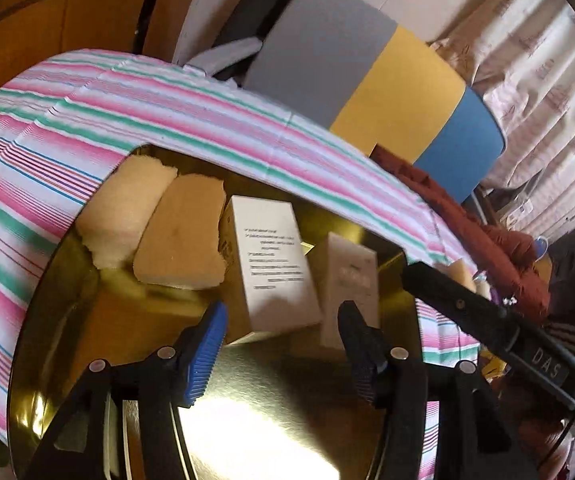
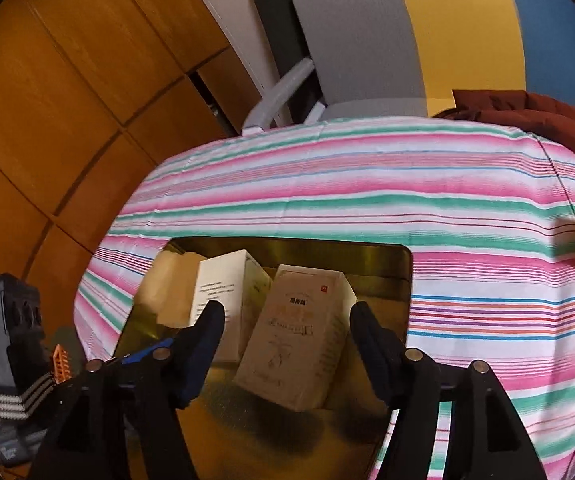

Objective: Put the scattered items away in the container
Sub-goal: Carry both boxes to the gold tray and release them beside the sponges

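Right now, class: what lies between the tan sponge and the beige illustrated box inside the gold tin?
The white printed box, seen in the left wrist view.

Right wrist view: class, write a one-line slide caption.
Open right gripper above a gold tin holding two cartons and sponges on a striped cloth.

the left claw [image 1: 281, 320] is black plastic, its fingers [image 1: 206, 338] faced with ribbed blue pads, and round silver screws sit on the finger joints. the right claw [image 2: 287, 320] has the same black build, with dark ribbed pads on its fingers [image 2: 371, 340] and silver screw heads. its black body carries a plate lettered "das". a dark sleeve [image 2: 19, 396] with white stripes shows beside it.
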`<state>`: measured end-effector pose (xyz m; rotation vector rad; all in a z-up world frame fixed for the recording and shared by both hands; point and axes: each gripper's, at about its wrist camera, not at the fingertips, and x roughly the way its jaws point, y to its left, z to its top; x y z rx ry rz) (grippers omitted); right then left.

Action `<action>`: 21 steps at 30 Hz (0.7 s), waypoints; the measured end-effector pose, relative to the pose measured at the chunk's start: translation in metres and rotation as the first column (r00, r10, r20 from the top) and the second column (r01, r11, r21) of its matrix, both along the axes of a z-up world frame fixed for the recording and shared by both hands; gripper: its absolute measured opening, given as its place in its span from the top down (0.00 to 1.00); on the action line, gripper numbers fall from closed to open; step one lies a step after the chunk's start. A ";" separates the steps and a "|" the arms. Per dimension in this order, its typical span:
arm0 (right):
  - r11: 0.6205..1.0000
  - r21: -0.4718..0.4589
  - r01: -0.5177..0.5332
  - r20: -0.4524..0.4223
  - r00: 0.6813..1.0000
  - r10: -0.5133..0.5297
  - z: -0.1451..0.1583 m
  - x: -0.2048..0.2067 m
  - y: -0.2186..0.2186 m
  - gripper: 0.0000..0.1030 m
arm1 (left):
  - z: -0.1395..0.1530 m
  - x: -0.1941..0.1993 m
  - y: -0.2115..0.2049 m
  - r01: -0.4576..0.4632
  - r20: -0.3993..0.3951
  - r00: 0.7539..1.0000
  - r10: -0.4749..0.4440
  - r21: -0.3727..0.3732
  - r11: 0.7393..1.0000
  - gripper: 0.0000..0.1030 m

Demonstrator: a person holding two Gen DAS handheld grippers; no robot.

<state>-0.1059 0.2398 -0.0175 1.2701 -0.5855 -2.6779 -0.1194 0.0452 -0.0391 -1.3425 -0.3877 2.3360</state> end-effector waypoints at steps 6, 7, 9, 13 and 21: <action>0.999 0.035 0.010 -0.057 0.998 -0.008 0.016 0.032 0.009 0.30 | 0.011 0.019 0.005 -0.018 -0.056 0.998 0.018 -0.003 1.000 0.43; 0.999 0.039 0.011 -0.063 0.998 -0.009 0.017 0.035 0.010 0.30 | 0.012 0.021 0.007 -0.013 -0.060 0.998 0.013 -0.003 1.000 0.43; 0.999 0.047 0.016 -0.076 0.997 -0.012 0.021 0.046 0.014 0.29 | 0.014 0.029 0.008 -0.004 -0.065 0.998 0.004 -0.001 1.000 0.43; 0.998 0.060 0.021 -0.081 0.997 -0.016 0.022 0.061 0.022 0.28 | 0.016 0.040 0.017 0.025 -0.061 0.998 -0.025 0.005 1.000 0.43; 0.994 0.094 0.059 -0.074 0.996 -0.052 0.019 0.096 0.055 0.28 | 0.027 0.061 0.053 0.117 -0.082 0.990 -0.117 0.006 0.993 0.43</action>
